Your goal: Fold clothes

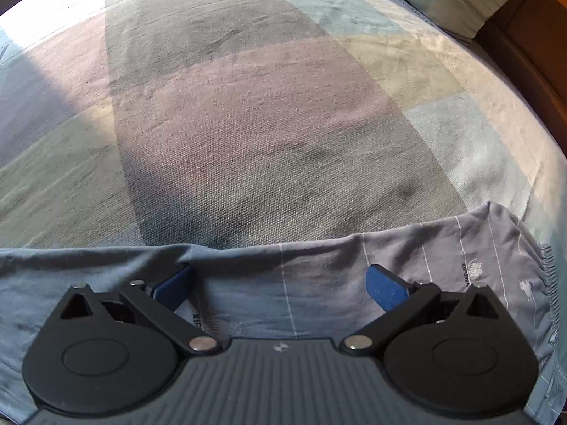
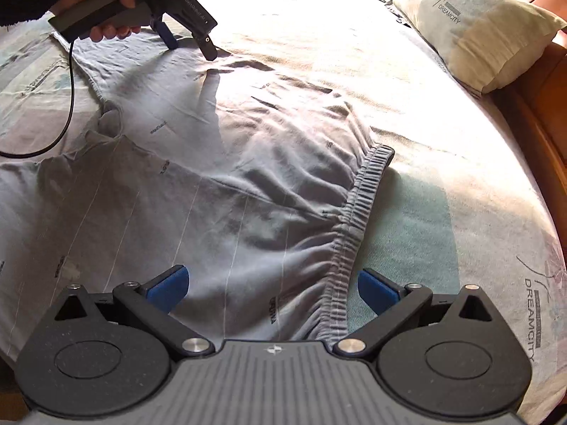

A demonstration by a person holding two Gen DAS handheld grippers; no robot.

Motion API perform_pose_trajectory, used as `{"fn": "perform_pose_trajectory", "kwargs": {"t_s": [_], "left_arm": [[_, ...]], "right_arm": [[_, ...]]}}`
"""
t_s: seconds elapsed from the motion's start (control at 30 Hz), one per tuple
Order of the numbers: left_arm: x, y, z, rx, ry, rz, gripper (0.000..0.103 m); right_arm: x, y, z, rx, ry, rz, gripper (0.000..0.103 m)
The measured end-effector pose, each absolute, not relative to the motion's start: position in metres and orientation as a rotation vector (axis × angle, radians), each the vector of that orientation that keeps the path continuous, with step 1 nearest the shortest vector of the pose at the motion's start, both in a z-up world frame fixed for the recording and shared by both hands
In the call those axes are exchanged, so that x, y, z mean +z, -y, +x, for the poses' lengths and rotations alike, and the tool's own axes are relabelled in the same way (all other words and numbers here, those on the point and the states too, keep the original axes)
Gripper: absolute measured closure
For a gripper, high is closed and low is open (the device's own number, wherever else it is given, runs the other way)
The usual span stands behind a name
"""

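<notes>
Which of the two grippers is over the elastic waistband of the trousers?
The right gripper: the gathered waistband runs between its open fingers. The left gripper, held in a hand at the far end, is over the leg hem instead.

Grey trousers (image 2: 198,163) run off the right-wrist view's left edge, legs unseen; pillow (image 2: 471,24) cropped at top; left claw (image 2: 191,44) tips partly hidden against fabric; small garment print illegible.

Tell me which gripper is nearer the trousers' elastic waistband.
Right. The right gripper sits open directly over the waistband end of the grey trousers. The left gripper is open at the far leg end.
</notes>
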State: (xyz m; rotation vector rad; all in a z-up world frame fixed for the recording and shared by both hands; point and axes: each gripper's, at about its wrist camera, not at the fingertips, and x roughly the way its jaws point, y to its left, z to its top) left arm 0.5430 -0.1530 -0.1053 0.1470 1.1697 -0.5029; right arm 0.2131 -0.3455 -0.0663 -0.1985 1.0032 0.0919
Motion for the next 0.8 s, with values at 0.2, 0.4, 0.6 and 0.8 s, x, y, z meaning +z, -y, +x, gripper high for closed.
{"fn": "perform_pose_trajectory", "kwargs": {"t_s": [0.2, 0.4, 0.6, 0.8], "left_arm": [[-0.084, 0.148, 0.542, -0.556, -1.163, 0.105, 0.001], [-0.102, 0.144, 0.532, -0.597, -1.185, 0.125, 0.001], [-0.105, 0.132, 0.528, -0.618, -1.142, 0.075, 0.001], [-0.108, 0.126, 0.525, -0.631, -1.096, 0.045, 0.001]], "right_arm": [[-0.054, 0.341, 0.263, 0.106, -0.927, -0.213, 0.000], [-0.061, 0.326, 0.315, 0.197, -0.896, -0.131, 0.000], [-0.090, 0.336, 0.343, 0.198, -1.031, -0.022, 0.000], [-0.085, 0.373, 0.344, 0.147, -1.069, 0.114, 0.000]]}}
